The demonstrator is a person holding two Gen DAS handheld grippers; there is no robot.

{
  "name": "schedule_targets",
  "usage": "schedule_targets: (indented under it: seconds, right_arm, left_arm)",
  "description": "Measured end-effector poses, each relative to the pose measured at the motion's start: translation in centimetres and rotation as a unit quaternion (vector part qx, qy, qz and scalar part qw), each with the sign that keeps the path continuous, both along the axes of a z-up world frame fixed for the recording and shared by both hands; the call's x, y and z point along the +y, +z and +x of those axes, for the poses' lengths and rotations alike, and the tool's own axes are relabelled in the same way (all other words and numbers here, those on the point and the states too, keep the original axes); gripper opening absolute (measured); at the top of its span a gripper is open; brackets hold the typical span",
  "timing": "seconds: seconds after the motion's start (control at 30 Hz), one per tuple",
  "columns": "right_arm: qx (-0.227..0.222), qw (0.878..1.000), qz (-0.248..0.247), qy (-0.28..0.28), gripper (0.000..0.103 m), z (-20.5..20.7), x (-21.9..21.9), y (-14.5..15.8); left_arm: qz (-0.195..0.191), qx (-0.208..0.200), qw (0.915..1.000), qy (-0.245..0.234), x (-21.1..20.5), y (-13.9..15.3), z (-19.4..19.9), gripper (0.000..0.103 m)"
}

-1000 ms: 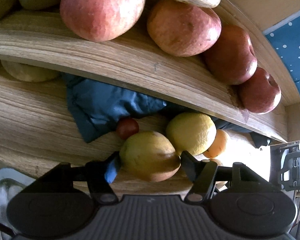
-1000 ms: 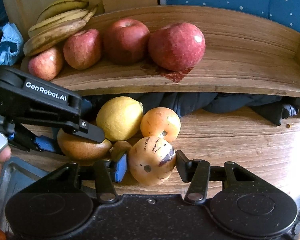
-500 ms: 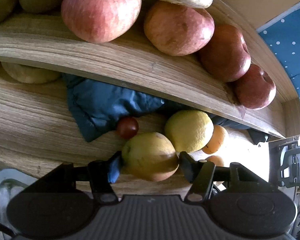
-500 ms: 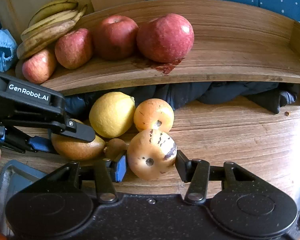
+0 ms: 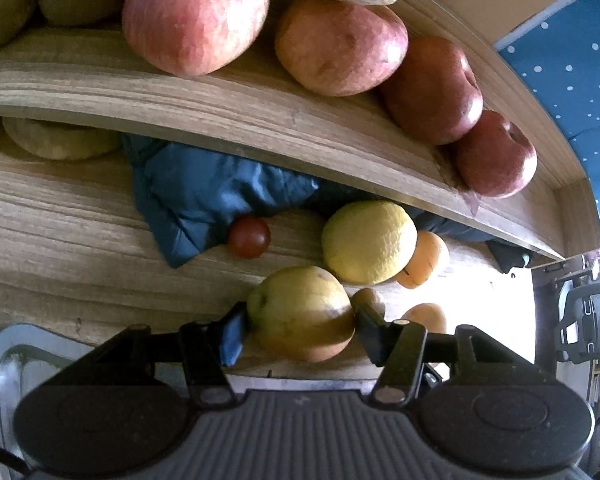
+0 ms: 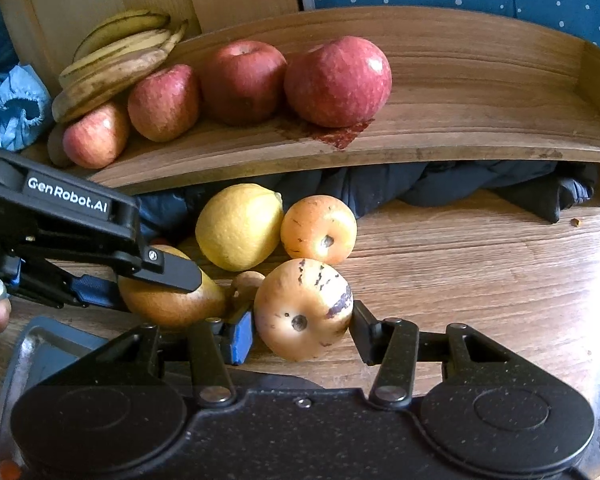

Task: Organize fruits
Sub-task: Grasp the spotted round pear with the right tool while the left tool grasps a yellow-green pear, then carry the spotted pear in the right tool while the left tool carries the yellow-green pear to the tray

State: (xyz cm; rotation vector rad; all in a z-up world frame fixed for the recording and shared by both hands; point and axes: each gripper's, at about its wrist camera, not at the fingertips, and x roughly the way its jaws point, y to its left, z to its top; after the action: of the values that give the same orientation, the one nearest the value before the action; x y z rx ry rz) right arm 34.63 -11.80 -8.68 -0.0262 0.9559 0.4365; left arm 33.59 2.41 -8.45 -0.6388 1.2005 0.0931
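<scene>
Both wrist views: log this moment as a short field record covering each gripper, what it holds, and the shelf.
left gripper: jaws just closing, pads now on the yellow-green pear
right gripper: shut on the speckled orange fruit
shelf: four red apples, bananas at its left end
table: lemon, another orange fruit, small dark-red fruit

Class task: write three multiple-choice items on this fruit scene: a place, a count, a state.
1. Where are the bananas? A under the shelf; B on the red apples; C in the right gripper.
2. Red apples on the shelf? A two; B four; C six.
3. The right gripper is: A open; B shut on a banana; C shut on the speckled fruit.
Answers: B, they rest atop the left apples; B, four in a row; C, both pads touch it.
</scene>
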Motion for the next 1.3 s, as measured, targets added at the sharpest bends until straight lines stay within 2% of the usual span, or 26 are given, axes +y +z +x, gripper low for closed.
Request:
schedule_targets:
  seconds: [0.2,0.63,1.03,1.3]
  right_arm:
    - [-0.005,1.000,0.003,-0.002,0.051,-0.6,-0.2,0.4]
    - [-0.031,0.999,0.018,0.004,0.051,-3.1,-1.0,3.5]
    - [-0.044,0.998,0.032,0.039,0.051,-6.0,-1.9,5.4]
    - [-0.039,0.996,0.036,0.068,0.051,-8.1,-2.3,5.8]
  left_arm:
    - [0.001,-0.009,0.9999,-0.005,-0.5,0.5,-0.2,0.061]
    - [0.012,-0.033,0.9993,-0.009,-1.4,3.0,-3.0,0.061]
    - [0.016,-0.045,0.9988,0.011,-2.4,4.2,-6.8,0.060]
    - [0.019,-0.038,0.9988,0.024,-1.9,3.9,-9.3,0.060]
